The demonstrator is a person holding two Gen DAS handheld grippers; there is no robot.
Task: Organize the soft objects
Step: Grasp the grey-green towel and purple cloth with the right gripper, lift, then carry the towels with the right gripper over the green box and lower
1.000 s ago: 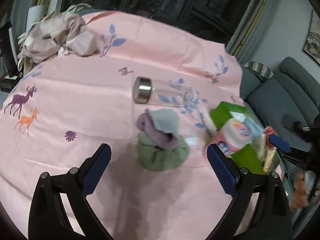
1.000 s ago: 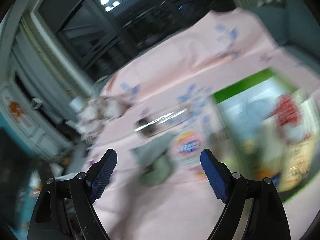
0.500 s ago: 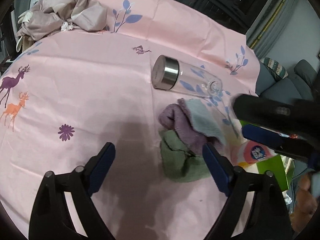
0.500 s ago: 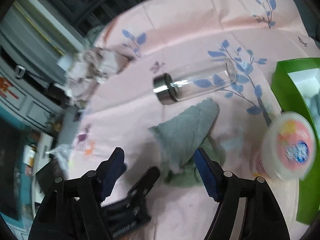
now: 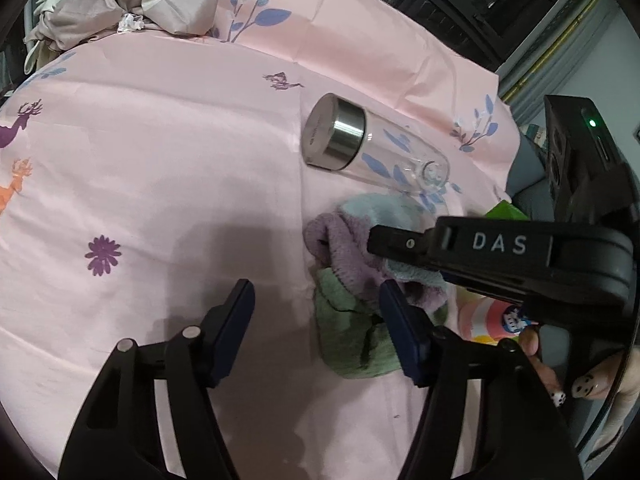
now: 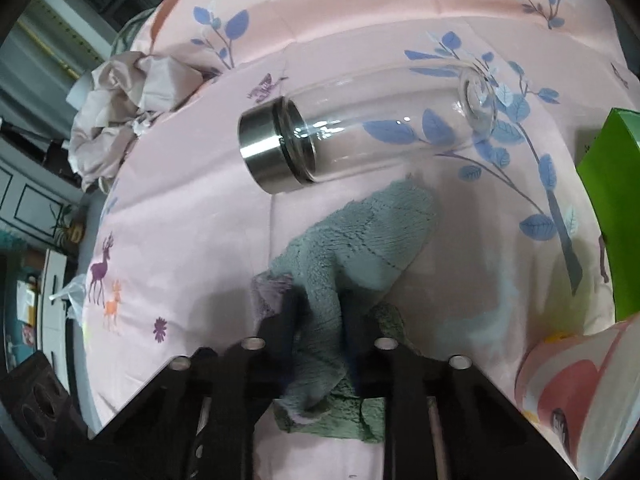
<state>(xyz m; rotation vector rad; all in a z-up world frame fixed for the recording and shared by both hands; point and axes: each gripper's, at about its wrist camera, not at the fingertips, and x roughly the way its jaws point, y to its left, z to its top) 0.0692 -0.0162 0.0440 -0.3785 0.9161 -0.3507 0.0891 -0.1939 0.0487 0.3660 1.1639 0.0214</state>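
Note:
Three soft cloths lie in a pile on the pink sheet (image 5: 160,160): a pale blue cloth (image 6: 360,240) on top, a purple cloth (image 5: 340,248) under it and a green cloth (image 5: 352,340) at the bottom. My right gripper (image 6: 320,320) is shut on the near fold of the pale blue cloth, which bunches up between its pads. In the left wrist view the right gripper (image 5: 380,240) reaches in from the right over the pile. My left gripper (image 5: 318,320) hovers at the pile's near left side with its jaws closing. The green cloth's left edge lies between them, and the pads do not press on it.
A glass bottle (image 5: 360,148) with a steel cap lies on its side just beyond the pile. A green box (image 6: 612,208) and a pink-and-white tub (image 6: 580,392) stand to the right. Crumpled beige fabric (image 5: 120,4) sits at the far left. A person's hand (image 5: 592,384) holds the right gripper.
Both grippers have come down toward the cloth pile. The right one swung in and shut on the pale blue cloth. The left jaws have narrowed.

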